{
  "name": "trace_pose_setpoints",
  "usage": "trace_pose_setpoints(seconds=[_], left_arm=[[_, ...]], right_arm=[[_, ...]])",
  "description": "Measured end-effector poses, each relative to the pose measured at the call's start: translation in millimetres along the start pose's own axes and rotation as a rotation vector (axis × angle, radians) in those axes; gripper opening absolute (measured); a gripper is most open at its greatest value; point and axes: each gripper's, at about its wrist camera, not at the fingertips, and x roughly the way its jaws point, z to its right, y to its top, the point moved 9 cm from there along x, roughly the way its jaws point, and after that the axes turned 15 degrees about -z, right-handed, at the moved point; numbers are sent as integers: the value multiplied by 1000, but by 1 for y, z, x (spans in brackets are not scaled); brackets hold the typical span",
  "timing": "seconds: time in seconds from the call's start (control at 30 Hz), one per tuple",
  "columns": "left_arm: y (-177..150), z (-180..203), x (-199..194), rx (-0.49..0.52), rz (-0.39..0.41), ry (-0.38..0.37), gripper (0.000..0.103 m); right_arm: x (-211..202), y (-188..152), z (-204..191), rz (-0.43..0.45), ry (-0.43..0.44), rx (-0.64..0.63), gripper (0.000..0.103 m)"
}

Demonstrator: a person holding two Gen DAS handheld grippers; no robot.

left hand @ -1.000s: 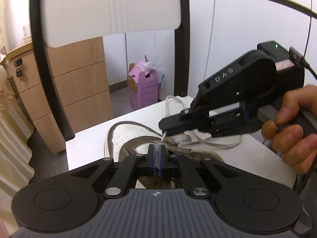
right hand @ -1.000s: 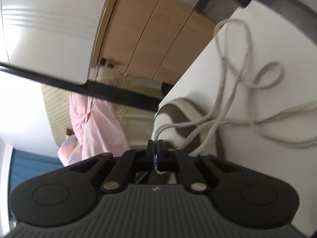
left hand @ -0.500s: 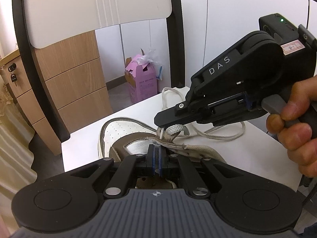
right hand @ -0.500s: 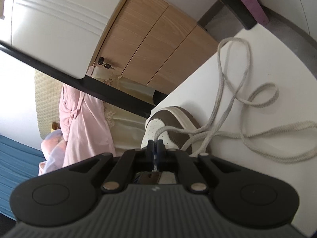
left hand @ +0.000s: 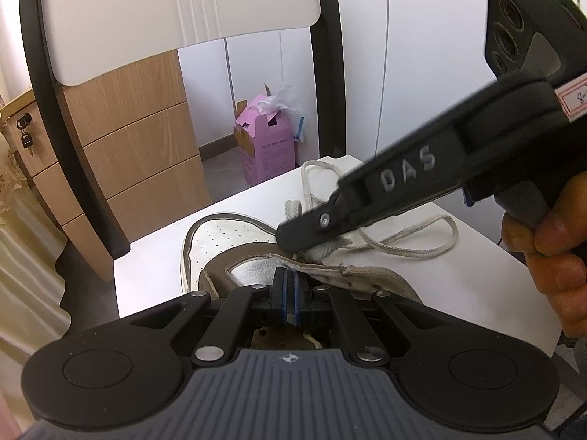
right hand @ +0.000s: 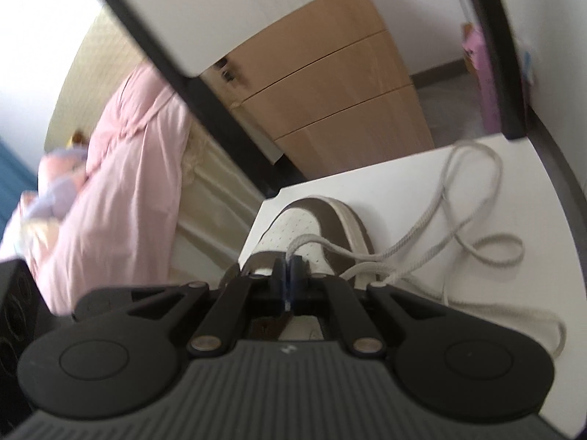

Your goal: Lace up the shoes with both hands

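- While the white-and-brown leather sneaker [left hand: 234,245] lies on the white tabletop [left hand: 154,282], the left gripper [left hand: 290,286] pinches the sneaker's eyelet flap at its near side.
- Right gripper [right hand: 290,275] has its jaws closed on the cream woven shoelace [right hand: 433,227].
- Loose lace loops trail right of the sneaker.

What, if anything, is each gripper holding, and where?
Left gripper: the shoe's eyelet flap edge. Right gripper: the shoelace, where it loops up over the toe.

Home rm: wood drawers [left hand: 139,154], chair [left hand: 176,14], hanging pink garment [right hand: 121,183].
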Motion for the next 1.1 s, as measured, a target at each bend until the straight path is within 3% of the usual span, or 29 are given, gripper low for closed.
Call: trace_pose_setpoints(seconds=[0.23,0.3,0.47,0.73,0.9,1.1], left_arm=[[-1,8,2,54,9,56,4],[-1,11,2,75,15,81,5],[-2,10,-3,63,39,84,6],[-3,6,-6,52,50,69,7],[-4,10,-3,92,44,92,7],[-4,12,1,91,28,88,7]], right_arm=[[6,1,1,-42,4,-14,3],[6,1,4,-43,34,31,3],[5,1,29,-52,209,269,3],[6,0,34,-56,279,360,3],[6,1,30,-51,260,337,3],[4,3,1,-53,61,51,3]])
